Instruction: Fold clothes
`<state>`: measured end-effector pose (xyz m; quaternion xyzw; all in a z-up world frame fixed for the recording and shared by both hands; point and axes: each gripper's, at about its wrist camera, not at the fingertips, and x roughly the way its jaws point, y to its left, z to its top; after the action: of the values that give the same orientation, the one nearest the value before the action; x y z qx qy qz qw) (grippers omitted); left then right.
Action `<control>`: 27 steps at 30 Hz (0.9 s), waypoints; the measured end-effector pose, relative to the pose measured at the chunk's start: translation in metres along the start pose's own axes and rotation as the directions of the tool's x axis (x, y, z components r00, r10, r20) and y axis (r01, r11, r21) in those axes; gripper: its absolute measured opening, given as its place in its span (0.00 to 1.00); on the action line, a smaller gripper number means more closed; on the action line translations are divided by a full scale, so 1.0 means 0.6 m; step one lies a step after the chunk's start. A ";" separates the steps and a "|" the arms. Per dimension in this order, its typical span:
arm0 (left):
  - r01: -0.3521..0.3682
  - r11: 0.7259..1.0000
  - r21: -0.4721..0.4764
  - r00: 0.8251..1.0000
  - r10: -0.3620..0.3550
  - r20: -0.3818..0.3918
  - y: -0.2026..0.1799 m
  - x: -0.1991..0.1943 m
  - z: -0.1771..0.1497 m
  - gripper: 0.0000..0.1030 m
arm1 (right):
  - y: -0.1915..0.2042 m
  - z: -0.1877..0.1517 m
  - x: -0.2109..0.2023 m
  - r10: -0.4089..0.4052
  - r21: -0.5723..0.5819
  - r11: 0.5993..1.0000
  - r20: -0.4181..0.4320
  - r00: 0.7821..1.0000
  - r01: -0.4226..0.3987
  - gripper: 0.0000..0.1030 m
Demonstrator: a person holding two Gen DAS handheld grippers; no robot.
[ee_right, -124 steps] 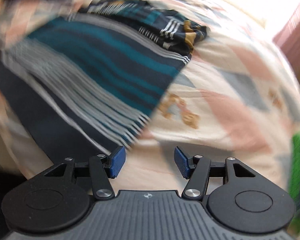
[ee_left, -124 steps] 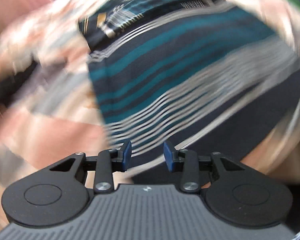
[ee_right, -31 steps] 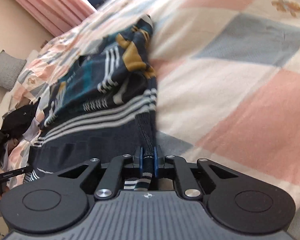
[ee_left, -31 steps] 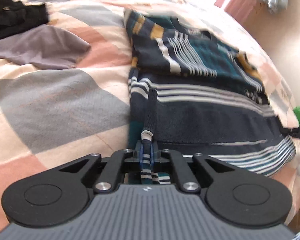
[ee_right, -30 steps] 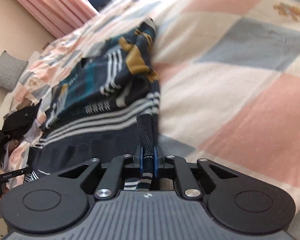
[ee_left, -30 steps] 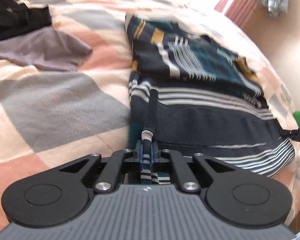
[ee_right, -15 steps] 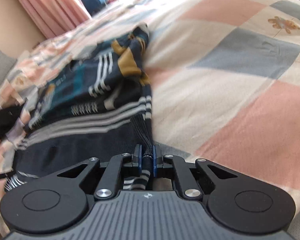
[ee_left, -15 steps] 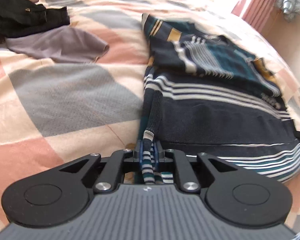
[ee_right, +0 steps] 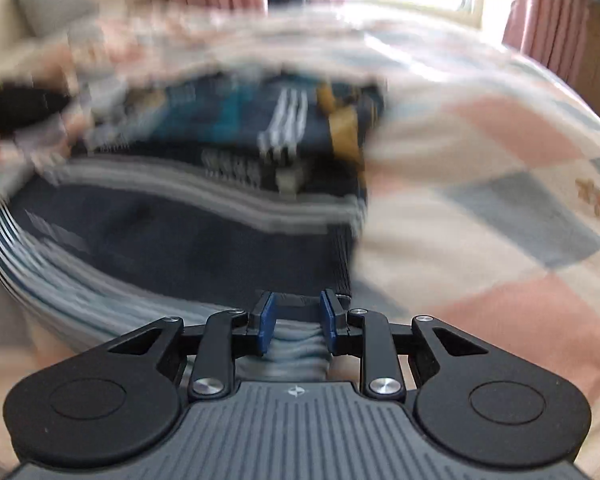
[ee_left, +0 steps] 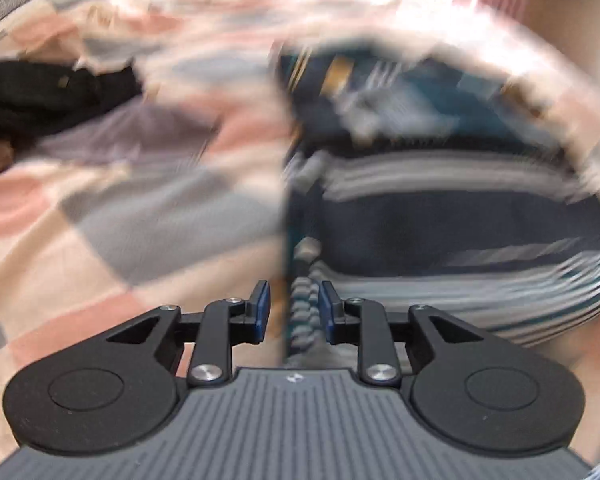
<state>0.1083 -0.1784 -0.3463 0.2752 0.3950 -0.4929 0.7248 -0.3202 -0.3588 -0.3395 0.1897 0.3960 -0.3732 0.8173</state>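
Trouble, as we judge it, lies first at the left: the left tongs (ee_left: 291,314) stand spread, and a striped edge of the sweater (ee_left: 440,236) runs up through the gap between their blue pads (ee_left: 262,312), gripped by neither. If we draw away carelessly, a pad may snag that edge and drag the fold askew. Both views are smeared by motion, so we cannot tell how squarely the layers sit, and any correction made on this evidence could itself rumple them.

Further left on the bed (ee_left: 112,240), well apart from the sweater, lie a grey garment (ee_left: 140,136) and a black garment (ee_left: 48,92); a wide sweep of the left tongs toward that side could disturb them.

The sweater lies on the patchwork bed in front of both tongs, its navy band and pale stripes nearest us, its teal and mustard part beyond.

At the right, the right tongs (ee_right: 297,328) are likewise parted, with the sweater (ee_right: 204,248) and its hem bunched between the pads (ee_right: 267,326) but not pinched. The same snag threatens here. The garment's right edge runs forward from these tongs, bare bed (ee_right: 500,240) beside it.
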 end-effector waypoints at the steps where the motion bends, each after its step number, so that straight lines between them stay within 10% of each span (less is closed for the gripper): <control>1: 0.004 1.000 -0.025 1.000 -0.003 0.003 0.009 -0.001 0.002 0.34 | -0.003 0.002 -0.005 -0.007 0.004 1.000 0.003 1.000 0.007 0.17; 7: -0.067 0.992 0.104 0.993 0.056 0.106 -0.007 -0.078 0.000 0.32 | -0.003 -0.002 -0.100 -0.063 -0.095 0.993 0.100 0.993 0.072 0.32; 10: -0.108 0.933 0.344 0.989 0.064 0.137 -0.052 -0.114 -0.036 0.33 | 0.034 -0.029 -0.129 -0.031 -0.260 0.964 0.097 0.995 0.056 0.42; 14: -0.201 0.627 0.753 0.978 0.079 0.195 -0.132 -0.112 -0.131 0.45 | 0.095 -0.093 -0.126 -0.053 -0.515 0.854 0.062 0.997 0.077 0.55; 17: -0.276 0.423 0.863 0.961 0.104 0.256 -0.147 -0.075 -0.177 0.45 | 0.137 -0.138 -0.108 -0.124 -0.701 0.696 0.095 0.988 0.155 0.63; 27: -0.353 0.104 0.930 0.936 0.032 0.352 -0.121 0.010 -0.212 0.46 | 0.178 -0.187 -0.021 -0.223 -0.919 0.236 0.266 0.938 0.316 0.67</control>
<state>0.0038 -0.1076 -0.4206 0.6691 -0.1589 -0.5587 0.4636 -0.3005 -0.2156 -0.3970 -0.4190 0.5328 -0.2056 0.7059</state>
